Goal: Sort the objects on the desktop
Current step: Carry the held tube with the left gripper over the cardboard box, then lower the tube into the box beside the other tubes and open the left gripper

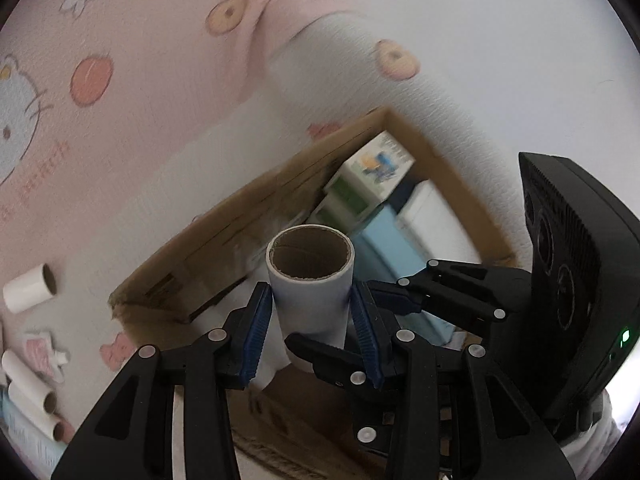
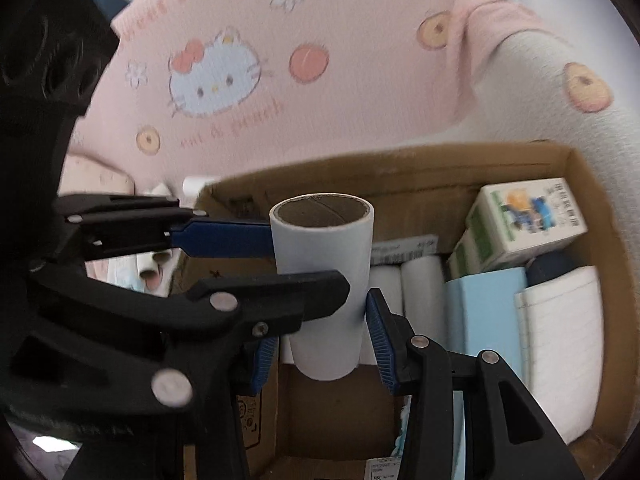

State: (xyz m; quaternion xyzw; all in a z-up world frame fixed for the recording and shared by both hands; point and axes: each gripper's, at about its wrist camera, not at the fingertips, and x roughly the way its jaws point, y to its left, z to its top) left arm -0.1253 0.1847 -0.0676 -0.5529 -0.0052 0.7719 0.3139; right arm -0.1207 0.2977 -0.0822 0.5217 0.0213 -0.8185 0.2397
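A white cardboard tube (image 1: 310,304) with a brown inner core stands upright in the air over an open cardboard box (image 1: 280,178). My left gripper (image 1: 310,300) is shut on it, its blue pads pressing on both sides. My right gripper (image 2: 320,332) is shut on the same tube (image 2: 324,280) lower down, from another side. In the right wrist view the left gripper's fingers (image 2: 224,236) cross in from the left. The box (image 2: 400,152) lies directly beneath the tube.
The box holds a green-printed carton (image 2: 524,216), a light blue box (image 2: 484,308), a white padded item (image 2: 560,340) and white rolls (image 2: 420,292). More white tubes (image 1: 28,288) lie on the pink cartoon-cat cloth (image 1: 140,100) left of the box.
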